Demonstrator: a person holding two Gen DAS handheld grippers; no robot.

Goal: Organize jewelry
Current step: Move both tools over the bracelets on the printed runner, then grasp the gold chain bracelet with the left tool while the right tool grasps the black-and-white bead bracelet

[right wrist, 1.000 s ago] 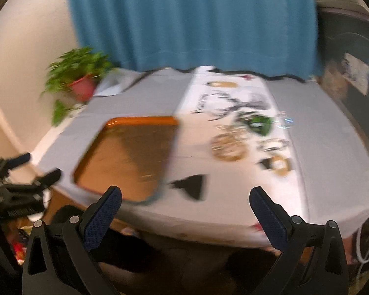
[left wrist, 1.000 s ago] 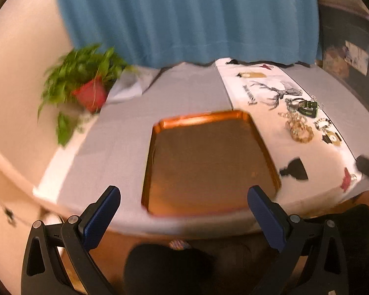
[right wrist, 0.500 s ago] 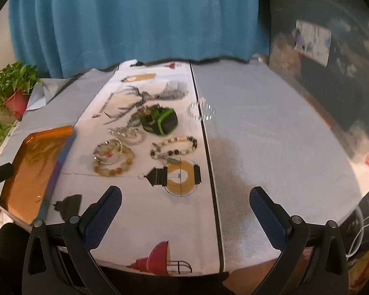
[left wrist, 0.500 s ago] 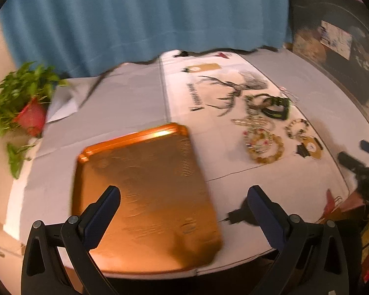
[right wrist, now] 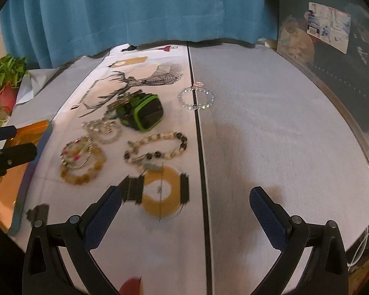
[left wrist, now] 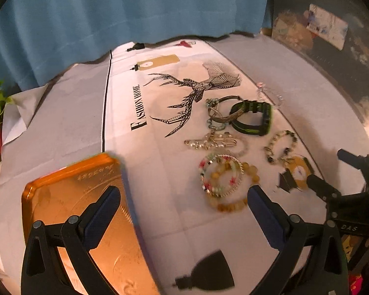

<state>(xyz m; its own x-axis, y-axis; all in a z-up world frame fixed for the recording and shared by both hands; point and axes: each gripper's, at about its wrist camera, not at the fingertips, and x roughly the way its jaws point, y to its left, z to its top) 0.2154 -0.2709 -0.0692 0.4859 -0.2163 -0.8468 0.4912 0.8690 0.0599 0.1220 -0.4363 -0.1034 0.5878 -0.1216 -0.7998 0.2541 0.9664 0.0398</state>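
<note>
I hold both tools low over the table [right wrist: 270,127], side by side. My left tool [left wrist: 184,211] is spread wide and grips nothing, one finger above the orange tray [left wrist: 69,196], which looks bare. My right tool [right wrist: 185,211] is likewise spread wide and empty. The jewelry lies on the printed cloth [left wrist: 164,127]: a yellow bead bracelet [left wrist: 227,182], a green-and-black watch [right wrist: 142,113], and a clear bead bracelet [right wrist: 196,98].

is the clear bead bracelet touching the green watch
Apart. The right wrist view shows the clear bead bracelet lying across the black stripe, with bare white cloth between it and the green watch.
</note>
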